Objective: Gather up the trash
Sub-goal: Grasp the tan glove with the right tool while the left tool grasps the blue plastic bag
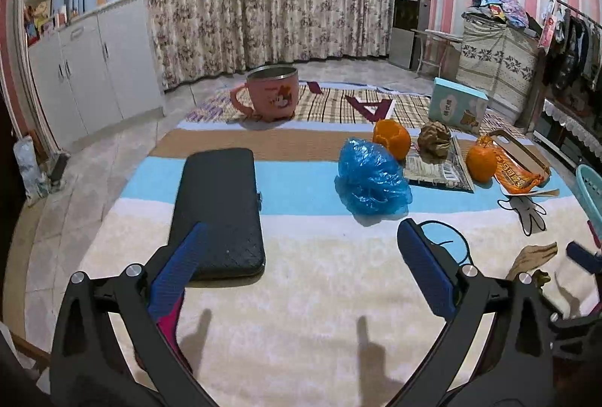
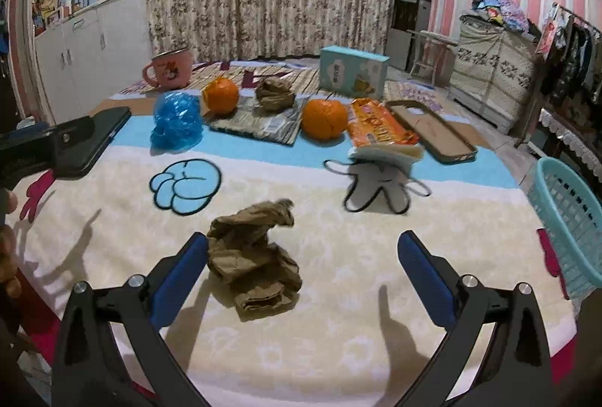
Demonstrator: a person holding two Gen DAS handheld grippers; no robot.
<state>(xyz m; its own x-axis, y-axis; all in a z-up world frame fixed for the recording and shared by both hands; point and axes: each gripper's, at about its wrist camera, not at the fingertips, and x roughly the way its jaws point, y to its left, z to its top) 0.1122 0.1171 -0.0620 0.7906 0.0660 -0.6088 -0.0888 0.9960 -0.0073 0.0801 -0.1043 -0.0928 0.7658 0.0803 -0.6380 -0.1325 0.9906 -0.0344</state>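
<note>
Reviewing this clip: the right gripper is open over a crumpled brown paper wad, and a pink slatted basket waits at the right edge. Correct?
Not quite: the slatted plastic basket is light teal, not pink, as the right wrist view shows. The right gripper is indeed open, with the crumpled brown paper wad between its fingers.
</note>
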